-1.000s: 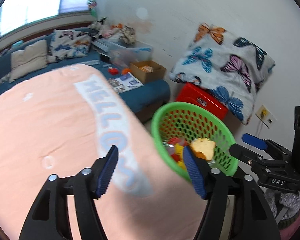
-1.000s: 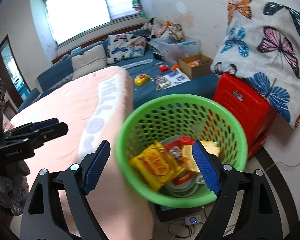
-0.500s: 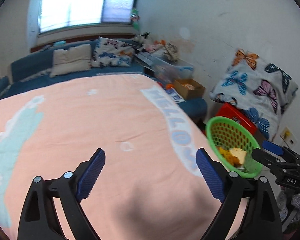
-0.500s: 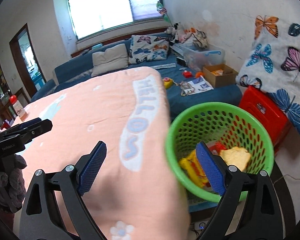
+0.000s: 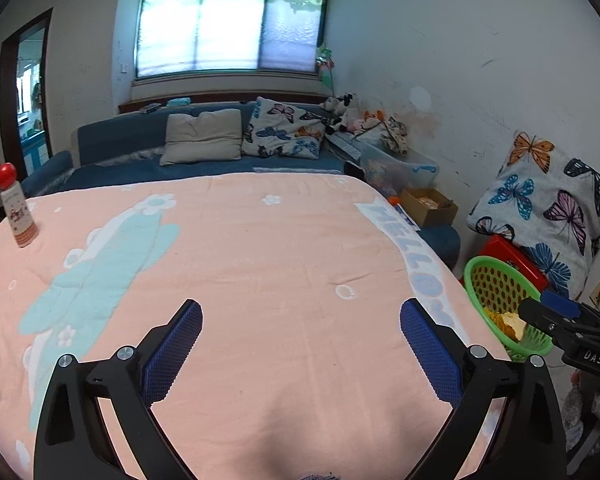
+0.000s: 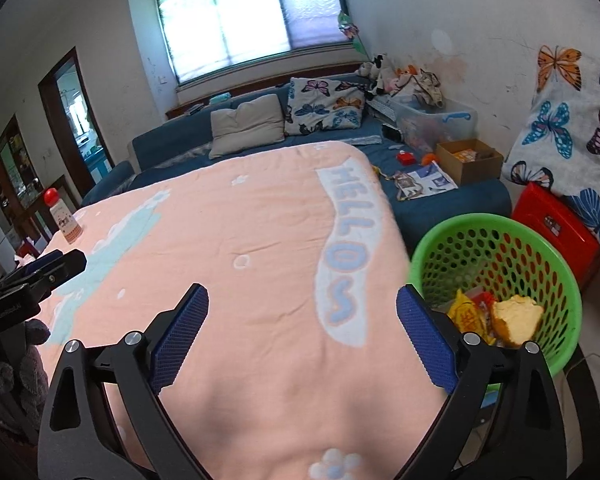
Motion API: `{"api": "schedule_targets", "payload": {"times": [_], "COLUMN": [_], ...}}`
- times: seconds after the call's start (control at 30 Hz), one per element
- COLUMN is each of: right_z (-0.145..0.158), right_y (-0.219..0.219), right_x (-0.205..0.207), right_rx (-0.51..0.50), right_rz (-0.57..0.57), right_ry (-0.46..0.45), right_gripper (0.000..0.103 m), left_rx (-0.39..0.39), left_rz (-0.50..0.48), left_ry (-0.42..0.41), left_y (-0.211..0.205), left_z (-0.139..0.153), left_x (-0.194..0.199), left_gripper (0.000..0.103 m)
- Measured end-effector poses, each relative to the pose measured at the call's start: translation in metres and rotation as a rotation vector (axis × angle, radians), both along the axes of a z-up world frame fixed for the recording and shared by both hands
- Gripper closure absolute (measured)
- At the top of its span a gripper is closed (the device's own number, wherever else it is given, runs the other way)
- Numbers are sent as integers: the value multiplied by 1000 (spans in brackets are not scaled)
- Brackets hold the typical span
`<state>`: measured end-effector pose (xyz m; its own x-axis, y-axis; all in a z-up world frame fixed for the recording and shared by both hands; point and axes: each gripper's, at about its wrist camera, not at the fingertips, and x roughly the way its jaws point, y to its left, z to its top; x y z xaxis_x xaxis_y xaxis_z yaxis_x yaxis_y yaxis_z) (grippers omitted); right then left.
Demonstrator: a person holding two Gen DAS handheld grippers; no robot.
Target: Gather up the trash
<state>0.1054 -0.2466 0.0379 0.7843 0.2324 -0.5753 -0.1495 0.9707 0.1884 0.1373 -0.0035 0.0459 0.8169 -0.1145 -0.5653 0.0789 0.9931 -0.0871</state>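
A green mesh basket (image 6: 556, 256) stands on the floor at the right of the pink blanket (image 6: 240, 264); it holds a yellow snack packet (image 6: 466, 316), a piece of bread (image 6: 514, 318) and other wrappers. The basket also shows in the left wrist view (image 5: 496, 284). My left gripper (image 5: 300, 348) is open and empty above the blanket. My right gripper (image 6: 300, 336) is open and empty above the blanket, left of the basket. A red-capped bottle (image 5: 14, 208) stands upright at the blanket's far left edge; it also shows in the right wrist view (image 6: 62, 222).
A blue sofa (image 5: 140, 160) with cushions runs along the back wall under the window. A cardboard box (image 6: 470, 160), a clear storage bin (image 6: 432, 120) and papers lie on the sofa's right end. A red plastic stool (image 6: 556, 220) and butterfly bedding (image 6: 572, 120) stand behind the basket.
Both grippers have swung left and back from over the basket to over the blanket. The basket has shifted to the right edge of both views. Both stayed open and empty.
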Motion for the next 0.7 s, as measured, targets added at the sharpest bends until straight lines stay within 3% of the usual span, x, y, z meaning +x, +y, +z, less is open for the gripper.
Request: {"api": "schedule_targets", "payload": {"times": [0.27, 0.7], "right_z": [2, -1], "right_y": [14, 27], "right_x": [-10, -21], "right_rx": [-23, -100], "right_rz": [26, 34], "right_ry": [-20, -32], "right_gripper": [5, 4], "left_rx": [-12, -5], "left_rz": [66, 109], "left_ry": [-13, -35], "left_y": [23, 25], "left_z": [1, 1], "left_x": [-16, -25], "left_gripper": [7, 7]}}
